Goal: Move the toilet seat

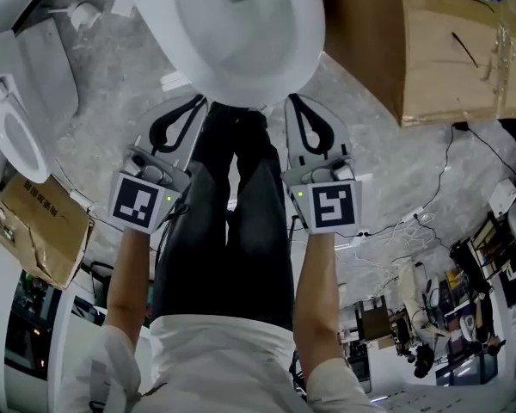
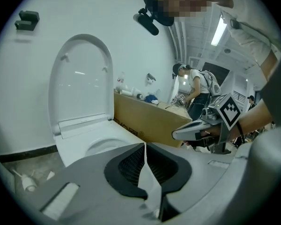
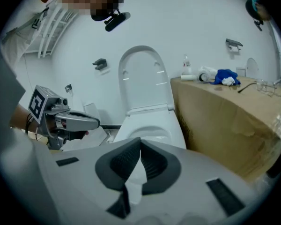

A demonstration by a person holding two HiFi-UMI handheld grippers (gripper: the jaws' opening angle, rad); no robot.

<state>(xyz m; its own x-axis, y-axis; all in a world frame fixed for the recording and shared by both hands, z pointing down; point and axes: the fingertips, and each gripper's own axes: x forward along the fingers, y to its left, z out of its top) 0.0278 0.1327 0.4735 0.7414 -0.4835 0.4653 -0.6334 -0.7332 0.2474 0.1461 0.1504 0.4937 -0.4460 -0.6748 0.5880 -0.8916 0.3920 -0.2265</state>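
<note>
A white toilet (image 1: pixel 241 33) stands against the wall straight ahead. Its oval lid (image 3: pixel 143 81) (image 2: pixel 82 78) is raised upright, showing two small bumpers. The bowl's flat white rim (image 3: pixel 154 125) (image 2: pixel 98 142) lies below it; I cannot tell whether a seat ring rests on it. My left gripper (image 1: pixel 198 101) (image 2: pixel 144 146) hovers shut and empty just short of the bowl's front edge. Beside it on the right, my right gripper (image 1: pixel 292 100) (image 3: pixel 140 142) is also shut and empty. Neither touches the toilet.
A large cardboard box (image 1: pixel 439 41) (image 3: pixel 225 111) stands close on the toilet's right, with a blue cloth (image 3: pixel 226 76) and small items on top. A second toilet (image 1: pixel 21 101) and torn cardboard (image 1: pixel 39 226) lie left. Cables (image 1: pixel 413 222) trail over the floor at right.
</note>
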